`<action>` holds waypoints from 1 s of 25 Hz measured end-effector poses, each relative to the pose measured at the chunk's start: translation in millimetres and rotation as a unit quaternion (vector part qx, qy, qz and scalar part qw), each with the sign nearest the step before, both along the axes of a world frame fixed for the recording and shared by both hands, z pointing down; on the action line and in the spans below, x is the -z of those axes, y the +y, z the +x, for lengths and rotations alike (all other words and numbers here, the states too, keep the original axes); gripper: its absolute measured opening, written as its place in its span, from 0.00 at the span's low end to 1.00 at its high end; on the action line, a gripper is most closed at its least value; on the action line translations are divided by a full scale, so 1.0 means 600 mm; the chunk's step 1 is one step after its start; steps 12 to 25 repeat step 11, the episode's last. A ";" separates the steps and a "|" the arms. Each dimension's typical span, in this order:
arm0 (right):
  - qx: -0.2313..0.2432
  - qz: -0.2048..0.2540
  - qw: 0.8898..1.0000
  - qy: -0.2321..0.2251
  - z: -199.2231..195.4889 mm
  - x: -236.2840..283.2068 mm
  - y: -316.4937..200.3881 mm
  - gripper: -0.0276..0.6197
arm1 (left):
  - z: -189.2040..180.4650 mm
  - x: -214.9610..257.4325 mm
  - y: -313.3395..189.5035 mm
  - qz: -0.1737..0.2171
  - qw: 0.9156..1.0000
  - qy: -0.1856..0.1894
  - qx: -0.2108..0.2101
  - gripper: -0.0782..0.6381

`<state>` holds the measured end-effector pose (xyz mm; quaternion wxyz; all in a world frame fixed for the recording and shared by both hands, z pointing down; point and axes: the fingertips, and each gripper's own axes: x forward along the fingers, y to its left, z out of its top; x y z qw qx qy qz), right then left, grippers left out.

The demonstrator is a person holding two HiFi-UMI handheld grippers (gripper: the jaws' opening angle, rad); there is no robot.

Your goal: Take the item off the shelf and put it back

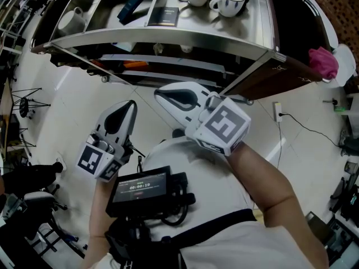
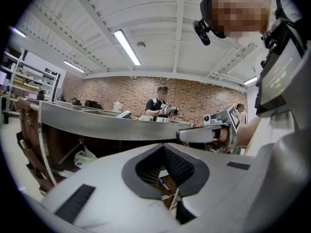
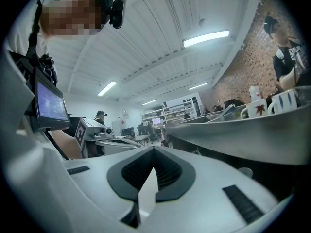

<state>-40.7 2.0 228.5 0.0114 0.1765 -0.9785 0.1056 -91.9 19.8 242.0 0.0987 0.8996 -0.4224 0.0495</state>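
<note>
Left gripper point(image 1: 132, 105) and right gripper point(image 1: 161, 93) both clamped shut on nothing, white handled mug point(image 1: 229, 0) sitting upright on the steel shelf point(image 1: 168, 35).

monitor point(image 1: 140, 186): timer digits, apparently 00:00:19 | left gripper point(image 1: 130, 104), left of monitor: black-and-white square marker on its cube point(image 1: 95, 160) | right gripper point(image 1: 161, 93), above-right of monitor: square marker on its cube point(image 1: 224, 125) | white mug point(image 3: 256, 109), beyond monitor: red maple-leaf emblem
</note>
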 end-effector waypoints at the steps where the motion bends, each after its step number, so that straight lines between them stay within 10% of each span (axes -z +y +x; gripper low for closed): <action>1: -0.001 0.000 1.000 0.000 0.000 0.000 0.000 0.05 | -0.001 0.000 0.000 0.001 1.000 0.000 0.001 0.12; 25: 0.003 0.007 1.000 -0.005 -0.005 0.002 0.013 0.05 | -0.004 0.000 0.014 0.006 1.000 -0.007 -0.001 0.12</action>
